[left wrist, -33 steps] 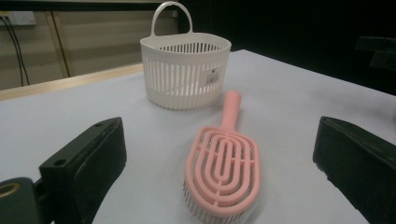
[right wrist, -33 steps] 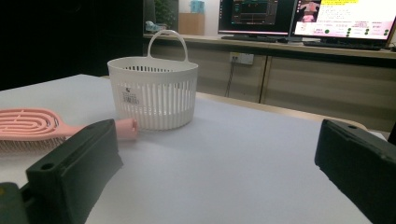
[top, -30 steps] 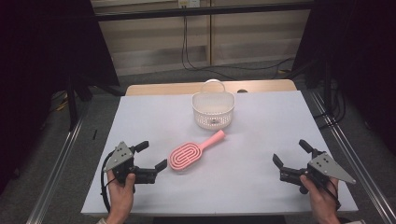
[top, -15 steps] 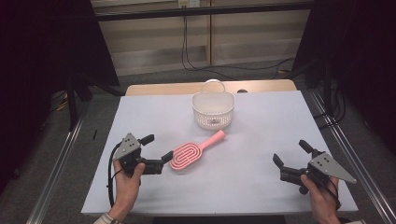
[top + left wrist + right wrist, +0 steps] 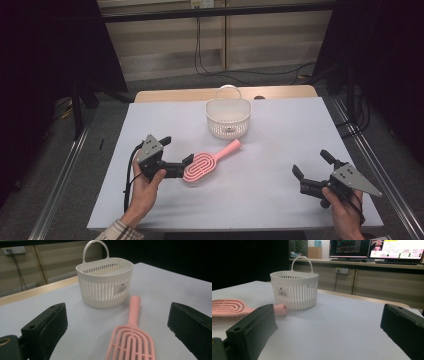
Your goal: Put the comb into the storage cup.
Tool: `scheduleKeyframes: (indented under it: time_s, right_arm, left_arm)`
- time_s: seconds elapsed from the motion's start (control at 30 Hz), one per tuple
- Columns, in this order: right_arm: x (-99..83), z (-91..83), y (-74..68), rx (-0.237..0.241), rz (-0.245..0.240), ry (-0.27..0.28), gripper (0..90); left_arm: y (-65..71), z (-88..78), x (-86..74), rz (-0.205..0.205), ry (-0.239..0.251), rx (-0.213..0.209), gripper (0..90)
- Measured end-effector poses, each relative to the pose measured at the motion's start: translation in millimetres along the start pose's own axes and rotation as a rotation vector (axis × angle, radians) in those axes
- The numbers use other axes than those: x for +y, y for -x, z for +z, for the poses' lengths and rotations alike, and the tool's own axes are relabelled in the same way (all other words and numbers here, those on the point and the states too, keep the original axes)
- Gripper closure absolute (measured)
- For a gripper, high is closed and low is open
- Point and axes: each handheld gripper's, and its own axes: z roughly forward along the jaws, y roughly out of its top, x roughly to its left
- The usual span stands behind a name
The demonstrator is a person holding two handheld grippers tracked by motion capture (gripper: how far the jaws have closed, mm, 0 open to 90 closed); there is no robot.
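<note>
Left gripper [image 5: 176, 156], lower left of the frame, jaws spread wide around the pink hairbrush [image 5: 206, 163] head, not clamped. Right gripper [image 5: 312, 165], lower right, is released too, holding nothing.

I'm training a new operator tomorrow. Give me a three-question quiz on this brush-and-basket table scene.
1. True or false: the left gripper has its jaws closed on the pink hairbrush.
2. Which end of the hairbrush points toward the white basket: A) handle, B) head?
3. What lies between the right gripper's open jaws?

Key: 1. False; the jaws are open, with the brush head just ahead of them. 2. A. 3. Nothing, just bare table.
</note>
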Motion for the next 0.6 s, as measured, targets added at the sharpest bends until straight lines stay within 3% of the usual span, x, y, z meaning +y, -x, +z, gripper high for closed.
scheduleKeyframes:
  time_s: [0.07,0.23,0.43,0.53,0.6]
  right_arm:
    - [-0.1,0.0,0.1,0.003,0.001,0.001,0.0]
    - [-0.1,0.1,0.2,0.002,0.002,0.001,0.0]
    - [-0.1,-0.1,0.0,0.001,-0.002,-0.001,0.0]
    - [0.1,-0.1,-0.1,0.005,0.001,0.005,0.0]
    - [0.2,-0.5,-0.5,0.007,-0.001,0.007,0.0]
  left_arm:
    - [-0.1,3.8,1.8,-0.009,-0.003,-0.003,2.2]
    - [0.1,8.3,6.9,0.013,-0.01,-0.011,2.3]
    - [1.4,17.2,12.2,0.017,-0.112,-0.058,3.3]
    - [0.6,22.7,13.9,0.048,-0.183,-0.087,3.2]
    - [-0.6,25.3,14.9,0.063,-0.208,-0.081,3.2]
